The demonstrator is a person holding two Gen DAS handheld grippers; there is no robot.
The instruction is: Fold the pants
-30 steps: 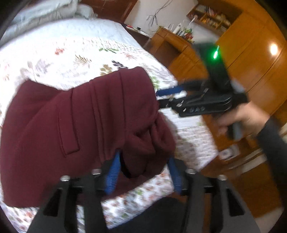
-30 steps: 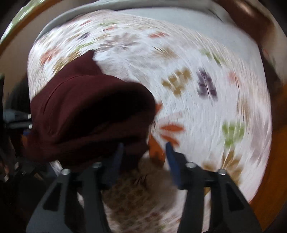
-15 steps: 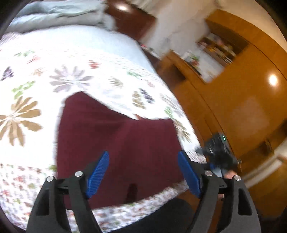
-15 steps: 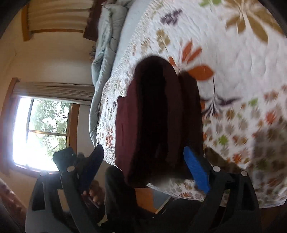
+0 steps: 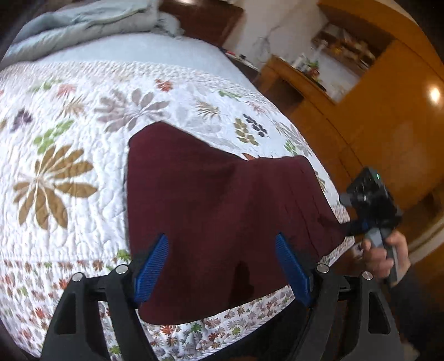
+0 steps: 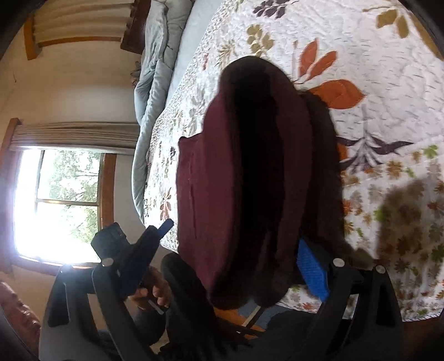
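While the floral quilt (image 5: 83, 116) is covering the bed from the pale grey duvet (image 5: 91, 22) bunched at the headboard down to the near edge, the maroon pants (image 5: 222, 211) are lying folded on its near right corner, close to the side facing the wooden cabinets (image 5: 388, 116). The bundle is sitting as a broad, roughly four-sided packet, and its long axis is running from the near edge of the bed diagonally up toward the headboard end, with one far corner pointing up the bed. Its near hem is reaching the small-flowered border strip of the quilt just short of the bed's edge. The cloth is looking deep wine red, matte and thick; faint seams are running lengthwise along its right half, and a darker patch is showing near the bottom edge. In the right wrist view the pants (image 6: 249, 172) are showing stacked layers with rounded fold edges, and a dark shadow is lying down the middle.

The left gripper (image 5: 222, 266) is hovering above the near part of the bundle, its blue pads spread wide with nothing between them. The right gripper (image 6: 236, 266) is standing at the bundle's right-hand end, its jaws also wide apart and flanking the folded thickness without pinching it; the person's hand (image 5: 385, 258) is gripping its handle beside the bed's corner.
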